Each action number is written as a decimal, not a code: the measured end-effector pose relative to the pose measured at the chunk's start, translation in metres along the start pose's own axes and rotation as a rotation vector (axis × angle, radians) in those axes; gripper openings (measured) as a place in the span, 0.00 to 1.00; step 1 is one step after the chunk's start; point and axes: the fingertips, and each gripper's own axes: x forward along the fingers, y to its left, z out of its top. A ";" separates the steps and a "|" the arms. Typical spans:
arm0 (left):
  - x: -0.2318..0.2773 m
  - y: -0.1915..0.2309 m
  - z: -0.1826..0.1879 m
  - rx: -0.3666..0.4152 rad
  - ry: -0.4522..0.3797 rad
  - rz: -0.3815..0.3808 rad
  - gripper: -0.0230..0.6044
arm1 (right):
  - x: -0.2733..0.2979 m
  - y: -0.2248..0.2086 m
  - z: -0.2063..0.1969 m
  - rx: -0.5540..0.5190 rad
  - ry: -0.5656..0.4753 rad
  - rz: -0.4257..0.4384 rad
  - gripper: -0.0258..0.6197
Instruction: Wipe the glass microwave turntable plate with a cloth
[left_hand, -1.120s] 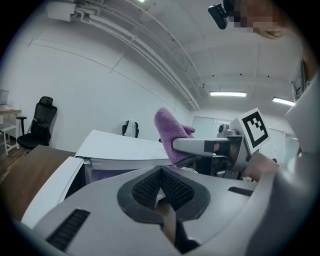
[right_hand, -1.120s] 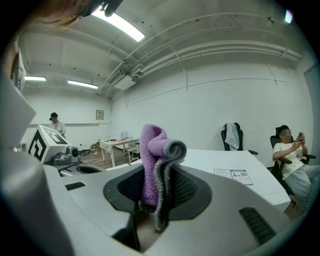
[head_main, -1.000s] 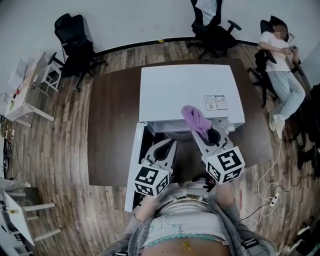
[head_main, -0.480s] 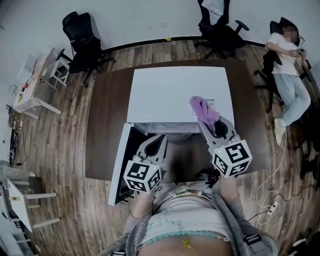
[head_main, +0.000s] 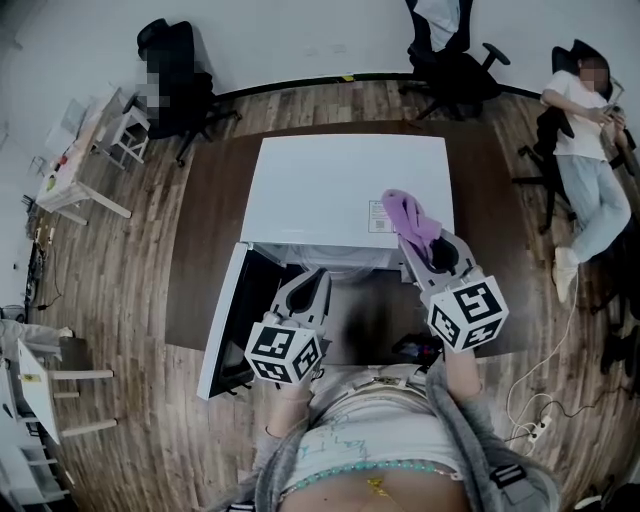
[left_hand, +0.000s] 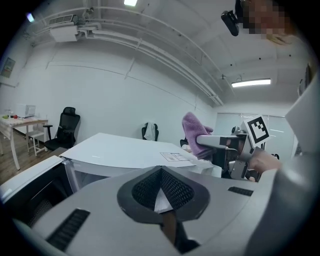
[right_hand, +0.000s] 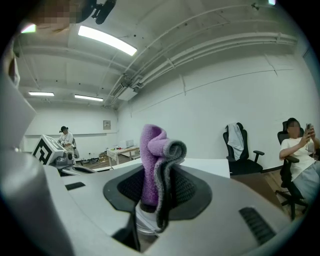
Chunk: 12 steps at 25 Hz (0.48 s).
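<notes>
A white microwave (head_main: 345, 185) stands on a brown table (head_main: 205, 230), its door (head_main: 228, 322) swung open to the left. I cannot make out the glass turntable plate inside the cavity opening (head_main: 335, 258). My left gripper (head_main: 316, 280) is shut and empty, just in front of the opening. My right gripper (head_main: 408, 238) is shut on a purple cloth (head_main: 410, 215) over the microwave's front right corner. In the right gripper view the cloth (right_hand: 152, 160) sticks up from the closed jaws. The left gripper view shows the cloth (left_hand: 194, 132) to the right, above the microwave top (left_hand: 120, 150).
Black office chairs (head_main: 455, 55) stand behind the table, and one (head_main: 175, 70) at the back left. A person (head_main: 590, 150) sits at the far right. A white side table (head_main: 75, 170) is at the left. A cable and power strip (head_main: 530, 425) lie on the wooden floor.
The microwave door now stands wider to the left. My right gripper has carried the cloth a little to the right along the front edge. My left gripper has shifted slightly.
</notes>
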 end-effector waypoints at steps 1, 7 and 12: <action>0.000 -0.001 0.000 -0.006 -0.005 0.008 0.05 | -0.001 0.000 0.000 -0.002 0.000 0.010 0.23; 0.003 0.002 0.004 -0.011 -0.029 0.013 0.05 | -0.002 -0.005 -0.006 -0.010 0.012 0.011 0.23; 0.009 0.011 0.007 0.000 -0.009 -0.026 0.05 | -0.001 -0.012 0.000 0.008 -0.011 -0.057 0.23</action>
